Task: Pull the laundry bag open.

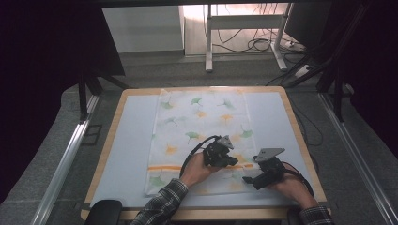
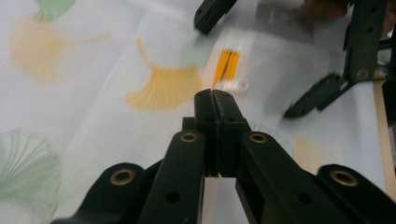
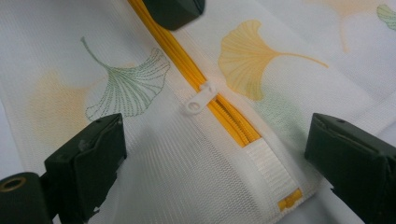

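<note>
A white mesh bag (image 1: 202, 126) printed with ginkgo leaves lies flat on the table. An orange zipper (image 3: 229, 119) with a white pull tab (image 3: 198, 100) runs across its near part. My right gripper (image 3: 215, 140) is open, its jaws spread on either side of the zipper's end and the tab, above the fabric. My left gripper (image 2: 214, 95) is shut, jaws pressed together with nothing seen between them, its tip just over the zipper (image 2: 225, 65) close to the right gripper (image 2: 261, 51). In the high view both grippers (image 1: 230, 161) (image 1: 248, 172) sit over the bag's near right corner.
The bag lies on a pale blue mat (image 1: 126, 140) with a wooden rim (image 1: 300, 140). Bare mat runs left and right of the bag. Metal rails (image 1: 70, 150) flank the table. A desk frame (image 1: 244, 23) and cables stand on the floor beyond the far edge.
</note>
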A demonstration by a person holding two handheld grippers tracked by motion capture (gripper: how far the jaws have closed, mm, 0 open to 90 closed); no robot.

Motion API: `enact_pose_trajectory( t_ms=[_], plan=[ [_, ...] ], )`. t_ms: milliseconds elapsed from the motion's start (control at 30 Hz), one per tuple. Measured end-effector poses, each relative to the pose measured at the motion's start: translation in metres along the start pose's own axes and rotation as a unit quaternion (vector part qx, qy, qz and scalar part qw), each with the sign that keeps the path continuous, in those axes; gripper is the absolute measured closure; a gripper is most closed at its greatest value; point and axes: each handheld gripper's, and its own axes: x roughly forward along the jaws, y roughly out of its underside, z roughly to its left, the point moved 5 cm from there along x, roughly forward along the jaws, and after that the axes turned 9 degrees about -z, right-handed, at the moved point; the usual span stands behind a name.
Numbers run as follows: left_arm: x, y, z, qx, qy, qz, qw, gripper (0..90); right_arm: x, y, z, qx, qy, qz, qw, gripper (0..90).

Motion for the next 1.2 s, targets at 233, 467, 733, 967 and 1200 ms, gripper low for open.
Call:
enact_pose_trajectory(
  t_ms=[233,467,733,967,1200],
  plan=[
    [0.023,-0.01,-0.011,0.025,0.001,0.015,0.9996,57.5,0.0,0.0,0.0,0.0,-0.001,-0.002,1.0,5.2],
    [0.032,-0.011,-0.013,0.027,-0.022,0.028,0.999,68.7,0.0,0.0,0.0,0.001,0.0,-0.003,1.0,5.2],
    [0.015,-0.006,-0.001,0.01,-0.029,0.033,0.999,77.6,0.0,0.0,0.0,0.001,0.0,-0.004,1.0,5.2],
    [0.016,-0.003,0.0,0.005,-0.018,0.028,0.9995,76.1,0.0,0.001,0.0,0.001,0.0,-0.004,1.0,5.2],
    [0.022,-0.002,-0.001,0.023,-0.027,0.044,0.9984,75.0,0.0,0.001,0.0,0.001,-0.001,-0.006,1.0,5.2]
  ],
)
